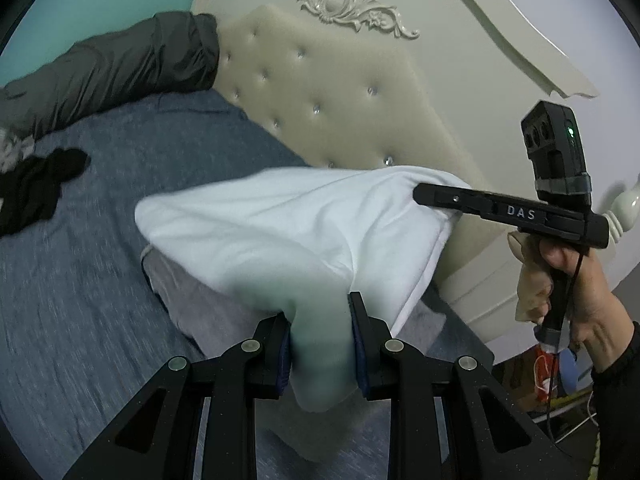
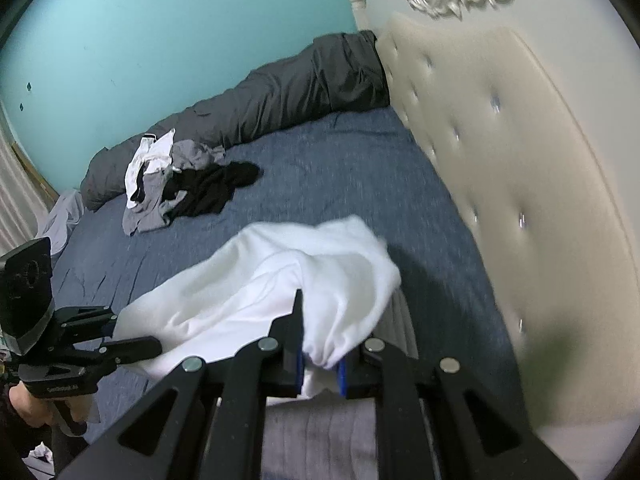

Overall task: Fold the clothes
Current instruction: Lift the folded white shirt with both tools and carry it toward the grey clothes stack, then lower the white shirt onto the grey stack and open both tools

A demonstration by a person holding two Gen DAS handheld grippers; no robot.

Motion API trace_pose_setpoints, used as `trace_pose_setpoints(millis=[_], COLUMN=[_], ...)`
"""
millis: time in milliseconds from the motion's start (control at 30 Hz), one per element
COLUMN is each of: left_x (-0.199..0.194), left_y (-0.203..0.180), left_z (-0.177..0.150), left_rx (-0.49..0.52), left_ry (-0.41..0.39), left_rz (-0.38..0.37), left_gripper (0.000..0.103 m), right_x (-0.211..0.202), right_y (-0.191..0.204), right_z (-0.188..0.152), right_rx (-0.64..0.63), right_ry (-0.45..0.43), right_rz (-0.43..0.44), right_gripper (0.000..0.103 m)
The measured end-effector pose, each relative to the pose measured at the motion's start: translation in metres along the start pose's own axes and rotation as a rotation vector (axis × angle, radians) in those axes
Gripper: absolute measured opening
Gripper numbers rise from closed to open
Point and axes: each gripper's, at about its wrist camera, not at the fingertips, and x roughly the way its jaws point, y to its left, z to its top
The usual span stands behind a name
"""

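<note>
Both the left gripper [image 1: 320, 344] and the right gripper [image 2: 320, 364] have their jaws clenched on bunched edges of the white garment [image 1: 288, 224], holding it spread between them above the blue bed [image 1: 80, 280], apparently to lay it flat for folding.

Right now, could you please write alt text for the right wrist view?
The right gripper fingers pinch a bunched white cotton garment above a blue bedsheet, while the left gripper holds its other end. A tufted cream headboard stands at right.
</note>
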Motion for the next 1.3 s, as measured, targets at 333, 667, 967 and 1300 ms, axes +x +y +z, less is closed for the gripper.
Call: trace_pose_setpoints(millis=[333,667,967,1300], left_x=[-0.002,0.011,-0.025,-0.012], left_y=[0.007,0.016,0.016,0.007], left_z=[-0.047,-0.074,-0.069,-0.037], left_rx=[-0.086,-0.15,-0.089,-0.048], left_ry=[0.018,0.081,0.026,-0.017], left_rz=[-0.02,-0.063,0.008,0.073], left_gripper=[0.027,0.032,0.034,0.034], right_x=[-0.002,0.008,-0.001,-0.016], right_y=[-0.005,-0.022,-0.033,-0.008], right_z=[-0.052,-0.095,-0.103,-0.069], right_rx=[0.08,0.17,0.169,0.092], right_ry=[0.043,0.092,0.107,-0.034], right_rz=[0.059,0.096,-0.039,-0.001], right_gripper=[0.011,0.011,0.03,0.029])
